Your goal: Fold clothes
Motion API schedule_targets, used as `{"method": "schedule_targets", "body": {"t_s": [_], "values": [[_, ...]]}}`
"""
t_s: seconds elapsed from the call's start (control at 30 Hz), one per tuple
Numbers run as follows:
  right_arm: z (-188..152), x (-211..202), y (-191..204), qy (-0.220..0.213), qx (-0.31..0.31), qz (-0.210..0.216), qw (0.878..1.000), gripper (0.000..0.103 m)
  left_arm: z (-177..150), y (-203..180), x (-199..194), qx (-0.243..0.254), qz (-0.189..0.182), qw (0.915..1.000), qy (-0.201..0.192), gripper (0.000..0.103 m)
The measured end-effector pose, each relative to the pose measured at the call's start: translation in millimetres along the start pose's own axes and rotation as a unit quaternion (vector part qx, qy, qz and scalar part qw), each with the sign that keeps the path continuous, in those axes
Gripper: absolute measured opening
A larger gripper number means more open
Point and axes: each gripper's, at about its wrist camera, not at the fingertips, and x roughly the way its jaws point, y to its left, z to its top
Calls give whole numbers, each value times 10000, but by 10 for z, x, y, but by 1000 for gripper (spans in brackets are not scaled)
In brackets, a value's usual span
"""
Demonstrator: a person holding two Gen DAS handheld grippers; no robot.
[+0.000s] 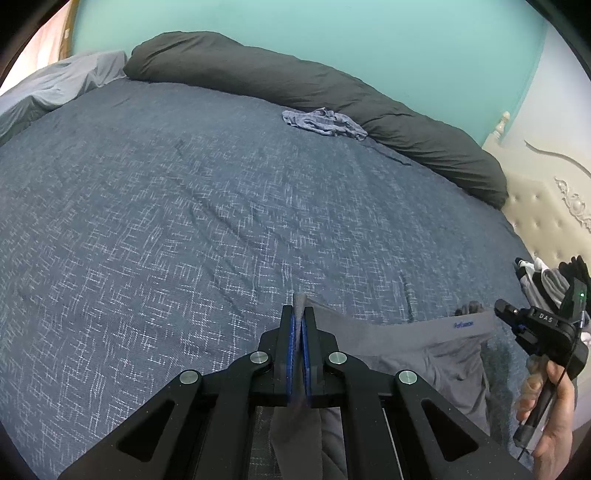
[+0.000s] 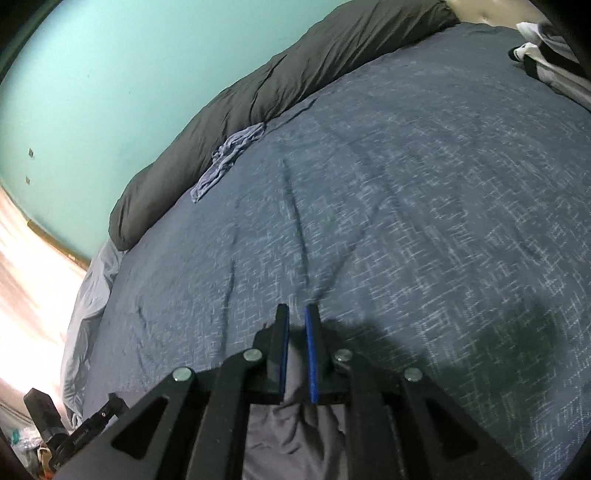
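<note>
Blue crosshatch bedspread [image 1: 166, 221] filled most of both views, with a dark grey duvet roll [image 1: 295, 81] along its far edge against the teal wall [image 1: 295, 22]. Pale grey sheet [image 1: 55, 85] was bunched at the far left corner; cream tufted headboard [image 1: 543, 210] at right. Grey underwear [image 1: 424, 354] hung over the near side of the bed, waistband stretched between the two grippers. Left gripper [image 1: 299, 314] was clamped tight on one end of the waistband, fabric poking up past the blue pads. Right gripper [image 2: 297, 314] had its jaws slightly parted; grey fabric sat low between the fingers, pads not visibly pressing on it. In the left view a hand [image 1: 554, 413] held the right gripper's handle at the waistband's other end. Small crumpled blue garment [image 1: 325, 123] lay against the duvet roll, well apart. Pile of black, white and grey clothes [image 1: 550, 280] sat by the headboard.
</note>
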Motion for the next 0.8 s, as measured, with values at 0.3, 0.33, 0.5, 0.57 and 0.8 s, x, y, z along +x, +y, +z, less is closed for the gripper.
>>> {"method": "schedule_targets", "body": {"t_s": [0.3, 0.33, 0.5, 0.57, 0.8], "values": [[-77, 268, -179, 571, 345, -2, 9978, 38, -13, 44, 2, -73, 59, 10000, 34, 3], [-91, 289, -197, 586, 382, 3, 9976, 38, -15, 45, 0, -70, 59, 10000, 37, 3], [-67, 303, -71, 496, 13, 252, 9985, 12, -29, 49, -5, -56, 58, 10000, 57, 3], [-97, 299, 107, 439, -538, -27, 9976, 5, -34, 51, -8, -51, 57, 9999, 64, 3], [-380, 393, 833, 510, -2403, -268, 9690, 4, -51, 71, -32, -80, 44, 9999, 51, 3]]}}
